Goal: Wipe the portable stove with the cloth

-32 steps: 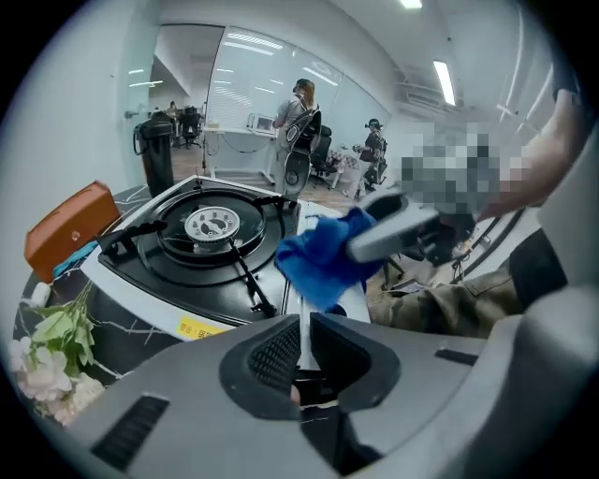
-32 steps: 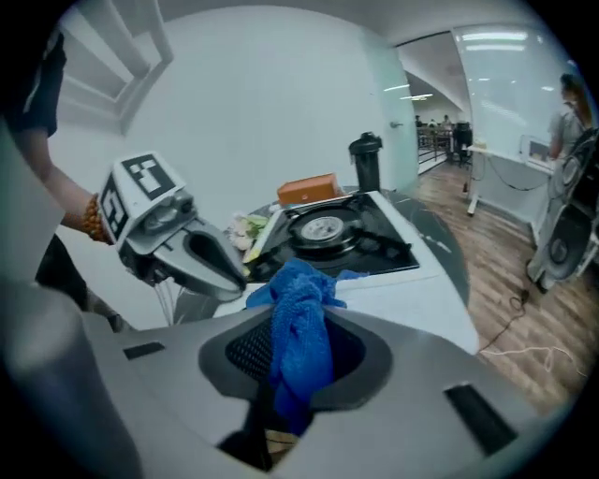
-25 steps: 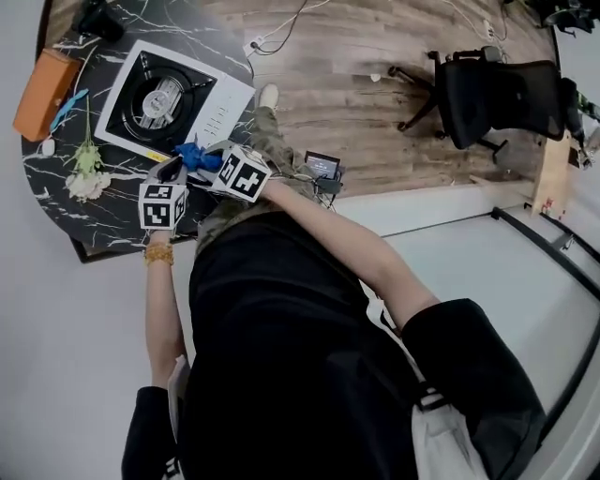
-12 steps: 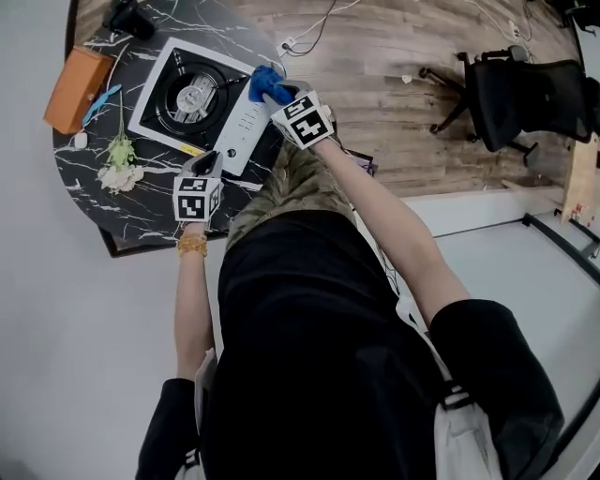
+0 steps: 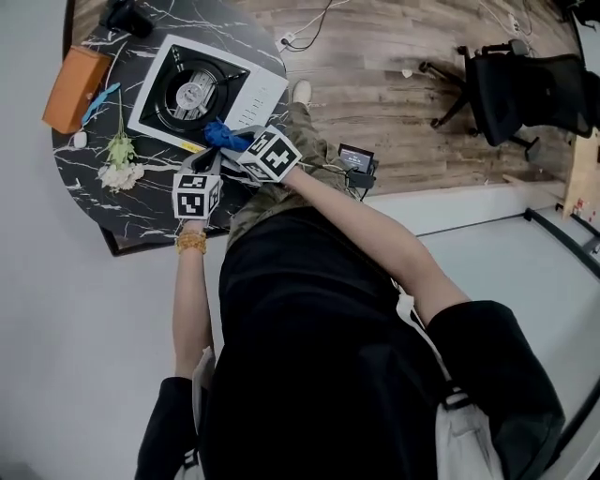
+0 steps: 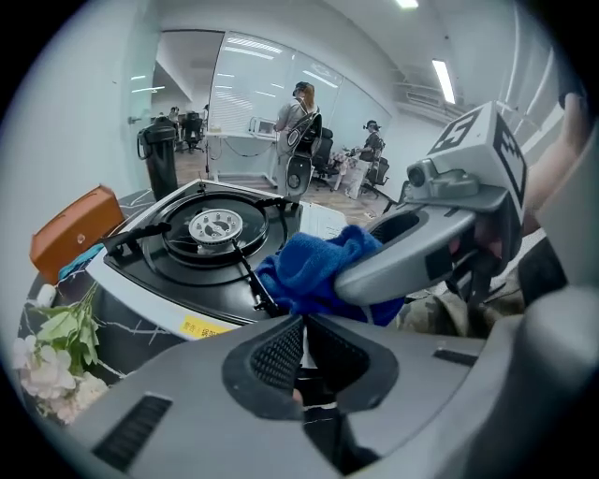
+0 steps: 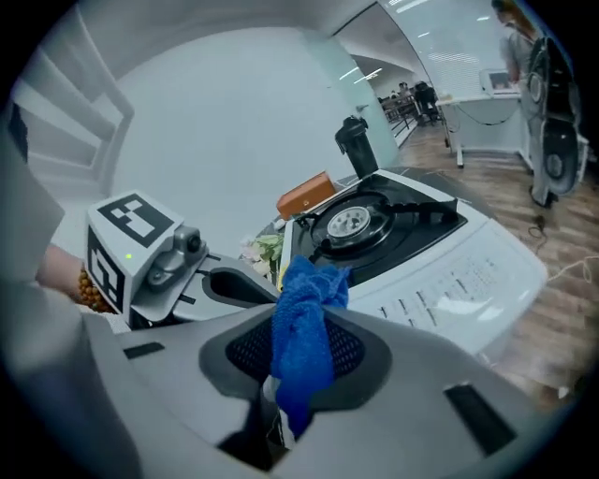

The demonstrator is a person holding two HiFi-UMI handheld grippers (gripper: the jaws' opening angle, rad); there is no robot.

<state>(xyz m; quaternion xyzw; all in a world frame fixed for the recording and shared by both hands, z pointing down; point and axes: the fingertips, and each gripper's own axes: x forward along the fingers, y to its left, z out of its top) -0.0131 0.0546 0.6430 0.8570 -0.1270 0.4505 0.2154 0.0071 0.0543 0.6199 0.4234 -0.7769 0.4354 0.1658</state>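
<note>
The portable stove (image 5: pixel 234 89), white with a black burner top, stands on the black marble table (image 5: pixel 141 220). My right gripper (image 5: pixel 232 142) is shut on the blue cloth (image 5: pixel 220 133) and holds it bunched against the stove's near edge. In the right gripper view the cloth (image 7: pixel 304 313) hangs between the pads, with the stove (image 7: pixel 440 262) just beyond. My left gripper (image 5: pixel 201 164) rests beside it at the stove's front corner. Its jaws are closing, nearly together, with nothing between them. In the left gripper view the cloth (image 6: pixel 314 267) lies on the stove (image 6: pixel 150 271).
An orange box (image 5: pixel 73 77), a white-flower sprig (image 5: pixel 117 164) and a black jug (image 5: pixel 127 14) sit on the table left of and behind the stove. An office chair (image 5: pixel 525 89) and cables lie on the wooden floor to the right.
Half a second ago the right gripper held the cloth at the stove's far right side. It has swept back to the near edge beside the left gripper, which stayed put.
</note>
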